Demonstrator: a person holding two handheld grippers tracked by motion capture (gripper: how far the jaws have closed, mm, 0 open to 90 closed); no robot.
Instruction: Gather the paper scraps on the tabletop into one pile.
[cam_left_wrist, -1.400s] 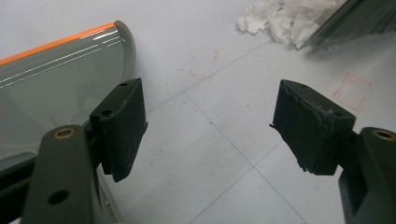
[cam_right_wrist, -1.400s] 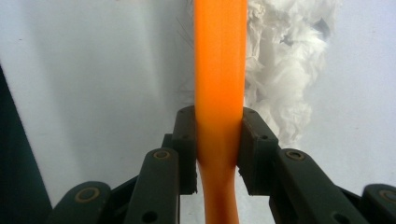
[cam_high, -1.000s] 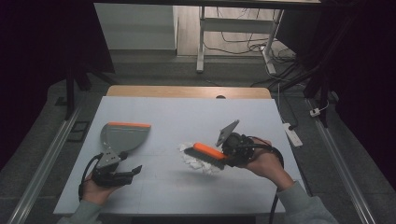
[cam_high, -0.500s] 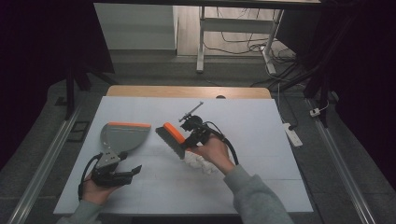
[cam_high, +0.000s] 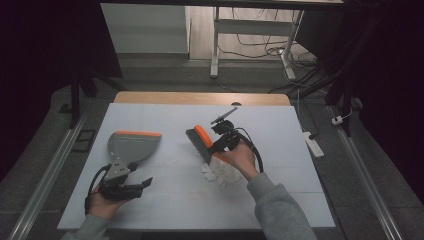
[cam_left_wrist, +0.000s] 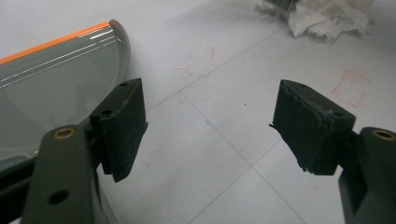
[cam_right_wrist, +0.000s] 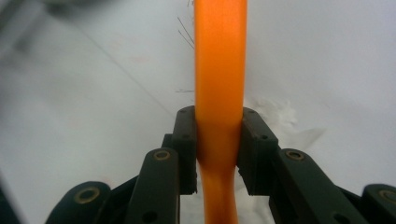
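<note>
White tabletop (cam_high: 165, 195) fills the work area, ruled with faint seams and set against a dark room with cables on the floor beyond.

Left side: the dustpan (cam_high: 132, 146) lies flat on the table, its orange lip toward the far edge. The left gripper (cam_high: 131, 186) rests just near its handle end, jaws spread wide and holding nothing; in the left gripper view the dustpan (cam_left_wrist: 56, 88) sits just beside one open jaw.

Centre: the brush (cam_high: 201, 142) is raised and tilted, bristles toward the dustpan side. A crumpled paper wad (cam_high: 220, 172) lies on the table under the right hand (cam_high: 241, 157), near the brush and well apart from the dustpan.

Right side: the right gripper (cam_high: 220, 145) is clamped on the orange brush handle (cam_right_wrist: 219, 84), jaws pressing both flanks squarely.

Procedure for the sweep, as judged from this layout:
1. Lower the brush until the bristles touch the table on the far-right side of the wad, so that the stroke drives it leftward.
2. Keep the grip firm; a thin round handle is likely to twist between flat pads under side load.
3. Close the left gripper on the dustpan handle first, and press the lip flat to the surface.
4. Sweep in short strokes. Light paper may hop over the bristles or slide under a lifted lip.
</note>
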